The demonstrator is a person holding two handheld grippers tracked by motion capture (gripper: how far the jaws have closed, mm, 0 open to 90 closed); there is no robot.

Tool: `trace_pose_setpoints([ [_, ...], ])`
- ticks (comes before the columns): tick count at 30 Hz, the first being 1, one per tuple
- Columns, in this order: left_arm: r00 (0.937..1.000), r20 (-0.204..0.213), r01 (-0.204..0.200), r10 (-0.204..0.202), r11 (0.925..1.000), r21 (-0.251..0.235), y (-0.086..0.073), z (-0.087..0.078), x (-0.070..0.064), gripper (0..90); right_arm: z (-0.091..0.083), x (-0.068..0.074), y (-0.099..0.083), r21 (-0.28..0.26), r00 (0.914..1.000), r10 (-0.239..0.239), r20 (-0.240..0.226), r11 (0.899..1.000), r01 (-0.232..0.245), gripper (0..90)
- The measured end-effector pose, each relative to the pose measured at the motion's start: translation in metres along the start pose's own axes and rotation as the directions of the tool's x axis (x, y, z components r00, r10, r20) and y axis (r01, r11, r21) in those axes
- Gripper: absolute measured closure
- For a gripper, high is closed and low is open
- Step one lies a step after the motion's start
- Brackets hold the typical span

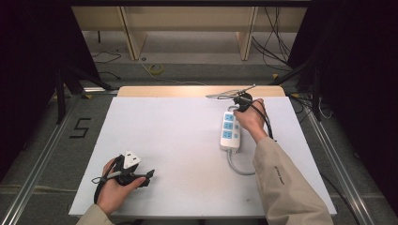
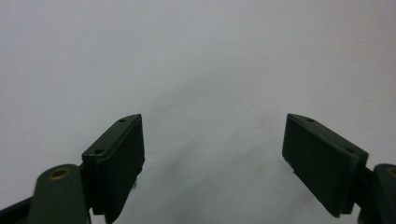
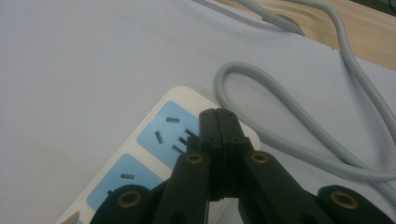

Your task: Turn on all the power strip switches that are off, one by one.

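Pressed together with nothing between its jaws, the right tool is held tip-down over the far end of a white power strip, over its last blue socket panel; whether the tips touch the panel cannot be told. It is judged that the shut tips are used there as a single point, either to pin the strip in place or to press on it, rather than to grip anything. The strip lies lengthwise on the right half of the surface, and its grey cable is looped just beyond the strip's far end, while another stretch of it curls out from the near end toward the person's right sleeve.

Well apart from the strip, to its near left, the left tool is rested low over bare white surface with its jaws spread wide and empty. It is judged to be kept idle there, out of the way of the right hand.

A white sheet covers the surface, and a strip of bare wood is left showing along the edge beyond the strip. Beyond that edge a grey floor is seen, with loose cables, a yellow coil and the legs of a pale wooden bench. Dark curtains hang to either side.
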State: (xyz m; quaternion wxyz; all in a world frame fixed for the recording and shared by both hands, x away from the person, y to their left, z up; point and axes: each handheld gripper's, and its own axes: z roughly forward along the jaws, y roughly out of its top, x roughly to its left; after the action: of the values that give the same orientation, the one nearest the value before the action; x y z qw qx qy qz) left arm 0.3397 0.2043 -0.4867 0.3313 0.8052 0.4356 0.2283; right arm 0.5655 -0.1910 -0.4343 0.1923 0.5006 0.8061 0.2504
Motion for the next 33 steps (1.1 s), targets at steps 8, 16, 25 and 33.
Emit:
trace_pose_setpoints([
  [8, 1.0000, 0.000, 0.001, -0.001, 1.0000, 0.000, -0.0001, 0.0000, -0.0001, 20.9, 0.0018, -0.0021, 0.0000, 0.008, 1.0000, 0.005, 0.004, 1.000, -0.006, 90.0],
  [16, 1.0000, 0.001, 0.000, 0.000, 1.0000, 0.000, -0.0001, 0.0000, -0.0003, 20.9, 0.0018, -0.0040, 0.0006, 0.021, 0.9999, 0.011, 0.004, 1.000, -0.012, 90.0],
  [25, 1.0000, 0.002, 0.000, 0.000, 1.0000, 0.002, -0.0001, -0.0001, -0.0003, 20.9, 0.0018, -0.0059, 0.0018, 0.047, 0.9999, 0.013, 0.010, 0.999, -0.013, 90.0],
  [33, 1.0000, 0.002, 0.000, 0.000, 1.0000, 0.003, -0.0001, 0.0001, -0.0004, 20.8, 0.0013, -0.0079, 0.0023, 0.072, 0.9996, 0.027, 0.013, 0.997, -0.027, 90.0],
])
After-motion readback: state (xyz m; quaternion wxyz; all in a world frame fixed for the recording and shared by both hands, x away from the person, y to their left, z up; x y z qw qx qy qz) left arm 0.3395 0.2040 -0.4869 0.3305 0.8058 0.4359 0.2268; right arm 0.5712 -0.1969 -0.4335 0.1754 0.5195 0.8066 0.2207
